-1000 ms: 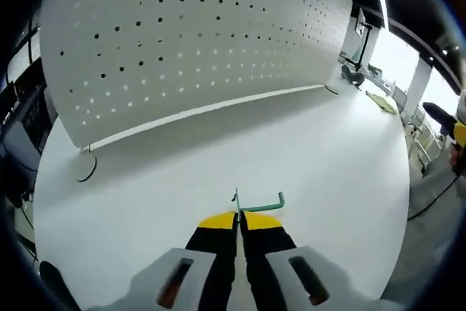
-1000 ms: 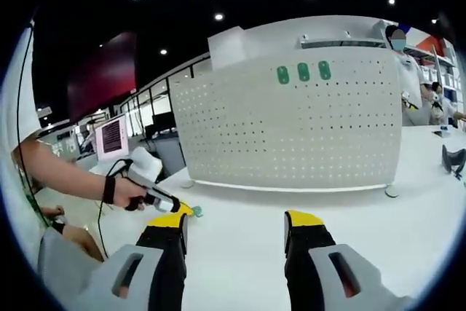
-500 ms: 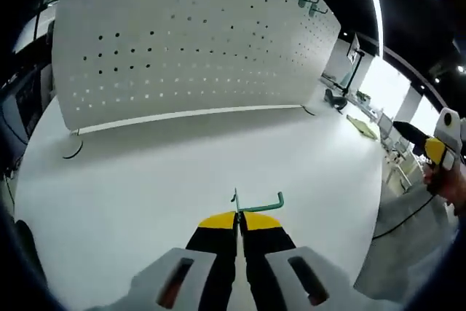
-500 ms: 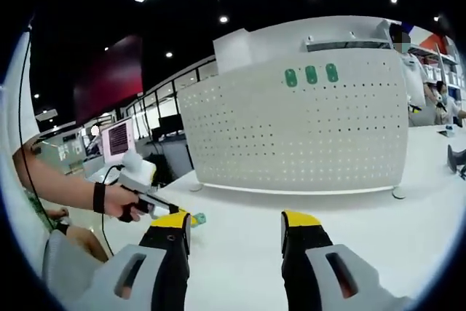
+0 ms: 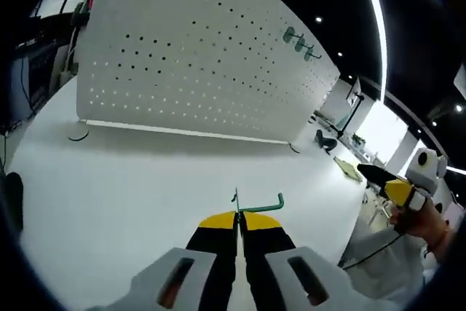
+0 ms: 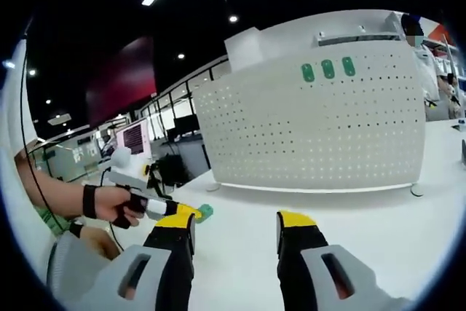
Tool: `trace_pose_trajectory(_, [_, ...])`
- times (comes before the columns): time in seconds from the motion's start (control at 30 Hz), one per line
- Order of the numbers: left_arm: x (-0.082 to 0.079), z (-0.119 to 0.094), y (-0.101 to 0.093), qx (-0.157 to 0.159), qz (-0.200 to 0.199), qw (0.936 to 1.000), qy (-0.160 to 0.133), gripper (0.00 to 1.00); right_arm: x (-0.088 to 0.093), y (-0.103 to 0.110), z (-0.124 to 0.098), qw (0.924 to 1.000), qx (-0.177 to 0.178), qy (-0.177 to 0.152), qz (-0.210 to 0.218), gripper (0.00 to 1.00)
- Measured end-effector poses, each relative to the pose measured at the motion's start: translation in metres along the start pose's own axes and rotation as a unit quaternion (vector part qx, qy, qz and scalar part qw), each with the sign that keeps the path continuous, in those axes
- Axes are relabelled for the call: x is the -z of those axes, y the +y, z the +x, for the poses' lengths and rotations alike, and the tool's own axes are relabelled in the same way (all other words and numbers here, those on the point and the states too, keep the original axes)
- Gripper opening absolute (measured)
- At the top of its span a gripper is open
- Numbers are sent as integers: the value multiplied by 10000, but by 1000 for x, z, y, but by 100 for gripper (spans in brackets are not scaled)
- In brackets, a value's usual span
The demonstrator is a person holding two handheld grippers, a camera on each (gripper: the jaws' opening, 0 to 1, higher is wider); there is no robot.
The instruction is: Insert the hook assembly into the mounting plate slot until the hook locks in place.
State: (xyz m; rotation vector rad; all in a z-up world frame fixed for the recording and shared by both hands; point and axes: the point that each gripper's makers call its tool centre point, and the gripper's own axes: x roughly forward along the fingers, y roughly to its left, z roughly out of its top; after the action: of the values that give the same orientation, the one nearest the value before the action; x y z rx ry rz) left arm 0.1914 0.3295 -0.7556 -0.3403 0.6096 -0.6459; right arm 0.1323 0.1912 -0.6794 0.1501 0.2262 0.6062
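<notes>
The left gripper (image 5: 238,218), low in the frame, pinches the green hook (image 5: 259,205) well short of the pegboard (image 5: 189,71) across the upper frame, while the right gripper (image 6: 234,225) hangs spread and empty, so insertion hasn't begun.

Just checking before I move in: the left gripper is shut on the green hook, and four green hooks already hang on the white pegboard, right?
Not four: the right gripper view shows three green hooks on the pegboard. The left gripper is indeed shut on the green hook.
</notes>
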Motion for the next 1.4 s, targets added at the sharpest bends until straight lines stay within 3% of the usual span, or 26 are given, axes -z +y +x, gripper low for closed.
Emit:
trace_pose_trajectory(0.23, [0, -13, -12, -15, 39, 9999, -129, 2, 1, 6, 1, 9998, -207, 36, -9, 44])
trace_pose_trajectory(0.53, [-5, -22, -43, 378, -81, 9986, -372, 2, 3, 11, -5, 9993, -357, 83, -26, 44])
trace_pose_trajectory(0.63, [-10, -24, -55, 631, -159, 9961, -599, 2, 3, 13, -5, 9992, -392, 83, -47, 43])
trace_pose_trajectory(1.0, [1, -24, -83, 1095, -366, 9923, -456, 2, 9, 24, -6, 9981, -595, 136, 17, 38])
trace_pose_trajectory(1.13, [4, -26, -98, 1394, -835, 9860, -365, 2, 11, 22, -5, 9980, -606, 157, 55, 35])
trace_pose_trajectory(1.33, [0, -29, -114, 1712, -1010, 9790, -456, 2, 10, 25, -2, 9971, -726, 115, 181, 34])
trace_pose_trajectory(1.4, [-3, -31, -123, 1935, -1108, 9735, -510, 2, 9, 28, -1, 9966, -783, 75, 258, 32])
